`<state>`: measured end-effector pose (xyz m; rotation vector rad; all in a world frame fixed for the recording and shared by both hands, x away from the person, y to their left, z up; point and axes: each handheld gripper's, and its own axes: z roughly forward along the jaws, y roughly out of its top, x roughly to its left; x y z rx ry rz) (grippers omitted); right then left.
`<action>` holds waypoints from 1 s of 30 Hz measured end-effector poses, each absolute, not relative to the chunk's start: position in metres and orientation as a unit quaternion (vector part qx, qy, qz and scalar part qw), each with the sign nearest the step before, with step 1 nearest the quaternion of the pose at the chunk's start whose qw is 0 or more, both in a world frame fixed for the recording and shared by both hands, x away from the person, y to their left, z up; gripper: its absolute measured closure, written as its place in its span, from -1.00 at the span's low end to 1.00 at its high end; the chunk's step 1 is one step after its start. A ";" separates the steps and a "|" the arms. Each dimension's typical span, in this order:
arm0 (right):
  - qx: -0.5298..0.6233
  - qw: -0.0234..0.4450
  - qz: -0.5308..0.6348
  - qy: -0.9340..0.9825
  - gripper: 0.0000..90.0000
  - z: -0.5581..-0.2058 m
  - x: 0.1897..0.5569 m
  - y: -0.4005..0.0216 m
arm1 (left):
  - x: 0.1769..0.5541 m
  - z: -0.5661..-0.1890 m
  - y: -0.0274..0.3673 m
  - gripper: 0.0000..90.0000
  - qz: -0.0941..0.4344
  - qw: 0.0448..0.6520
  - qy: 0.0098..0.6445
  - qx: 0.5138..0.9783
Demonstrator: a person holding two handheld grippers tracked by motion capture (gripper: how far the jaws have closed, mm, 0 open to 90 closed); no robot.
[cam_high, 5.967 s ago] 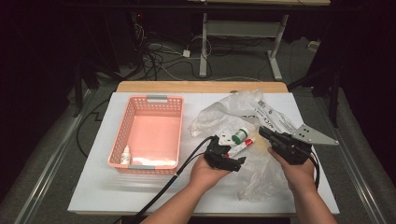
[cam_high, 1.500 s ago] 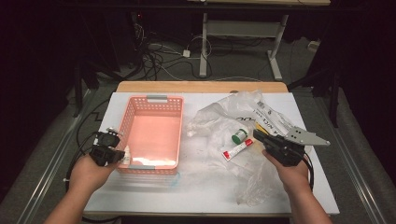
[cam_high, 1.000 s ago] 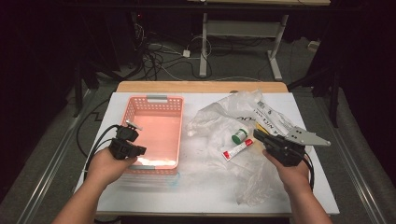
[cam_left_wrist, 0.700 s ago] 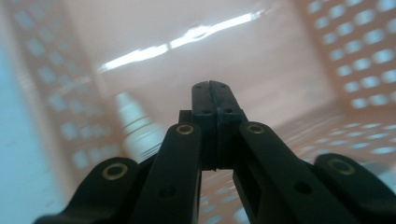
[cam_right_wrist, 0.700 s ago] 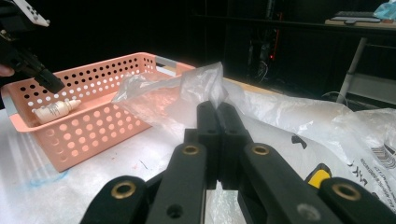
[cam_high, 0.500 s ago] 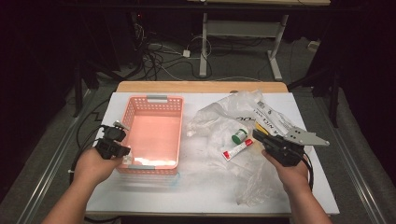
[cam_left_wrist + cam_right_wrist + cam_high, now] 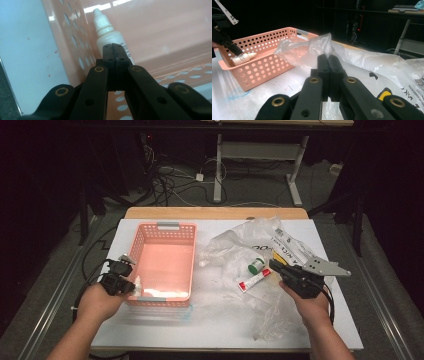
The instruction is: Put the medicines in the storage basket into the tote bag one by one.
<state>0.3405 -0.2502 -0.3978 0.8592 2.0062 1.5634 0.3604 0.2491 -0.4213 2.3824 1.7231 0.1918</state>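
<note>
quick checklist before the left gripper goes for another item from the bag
1. White dropper bottle lies inside the pink basket, in its near left corner: ok.
2. Left gripper is free of the bottle, jaws closed together with nothing between them: ok.
3. Left gripper jaws opened for a new pick: not ok.
4. Red and white tube and green-capped container lie exposed on the clear plastic bag: ok.
5. Right gripper holds the bag steady: cannot tell; its jaws are shut close to the plastic.
</note>
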 end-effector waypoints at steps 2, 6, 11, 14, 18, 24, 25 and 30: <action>0.311 0.227 0.567 0.728 1.00 -0.398 0.340 -0.250 | 0.362 -0.421 0.248 0.96 0.065 0.093 0.582 0.806; 0.311 0.226 0.567 0.728 1.00 -0.398 0.340 -0.250 | 0.364 -0.421 0.247 0.96 0.064 0.087 0.580 0.807; 0.309 0.227 0.567 0.729 1.00 -0.398 0.340 -0.250 | 0.371 -0.420 0.229 0.96 0.059 0.085 0.556 0.825; 0.311 0.226 0.567 0.728 1.00 -0.397 0.340 -0.250 | 0.377 -0.411 0.209 0.96 0.043 0.130 0.535 0.834; 0.311 0.226 0.569 0.727 1.00 -0.397 0.341 -0.251 | 0.378 -0.401 0.195 0.96 0.028 0.183 0.517 0.835; 0.310 0.225 0.567 0.729 1.00 -0.398 0.342 -0.250 | 0.382 -0.402 0.190 0.52 0.011 0.205 0.516 0.832; 0.310 0.225 0.567 0.729 1.00 -0.398 0.342 -0.250 | 0.384 -0.402 0.189 0.50 0.013 0.204 0.517 0.831; 0.311 0.224 0.566 0.730 1.00 -0.398 0.341 -0.249 | 0.401 -0.405 0.178 0.21 -0.020 0.214 0.517 0.828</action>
